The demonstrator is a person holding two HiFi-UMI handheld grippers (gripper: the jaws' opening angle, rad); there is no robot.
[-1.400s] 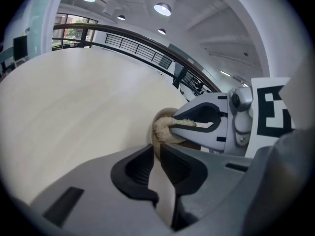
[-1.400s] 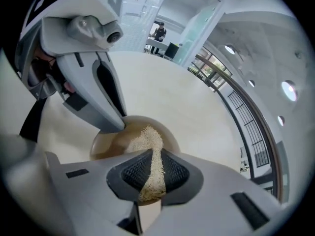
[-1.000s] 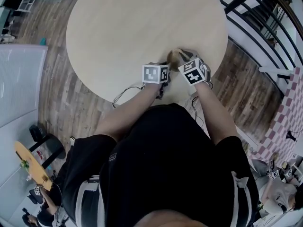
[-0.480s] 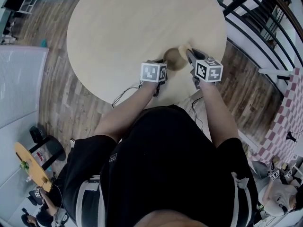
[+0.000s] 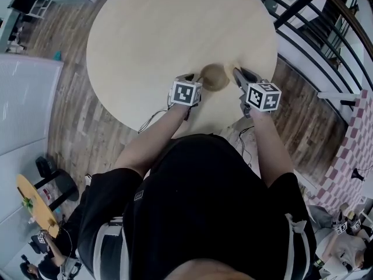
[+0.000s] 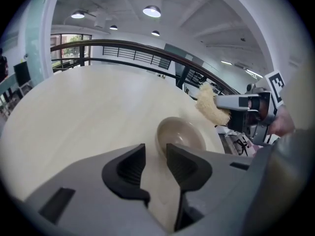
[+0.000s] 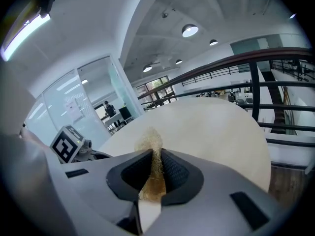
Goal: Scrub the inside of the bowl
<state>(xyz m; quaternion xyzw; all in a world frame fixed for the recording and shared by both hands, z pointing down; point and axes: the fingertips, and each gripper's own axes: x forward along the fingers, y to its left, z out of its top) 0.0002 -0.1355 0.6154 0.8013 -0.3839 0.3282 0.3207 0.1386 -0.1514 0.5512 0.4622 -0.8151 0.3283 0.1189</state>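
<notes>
Both forearms are extended forward from the torso point(image 5: 215, 214). The left forearm point(image 5: 152, 137) is angled inward and the right forearm point(image 5: 269, 147) is held nearly straight. The left gripper point(image 5: 194, 78) is held over the near edge of the tabletop point(image 5: 163, 34) and pointed steeply downward. Its jaws have just been opening and are parted, with nothing pinched between them. The right gripper point(image 5: 238, 73) is held beside it, toward the near right edge, and pointed less steeply. Its jaws are pressed together on a straw-coloured scrubber point(image 7: 150, 142), whose frayed end is seen beyond the tips. The two grippers are kept apart.
</notes>
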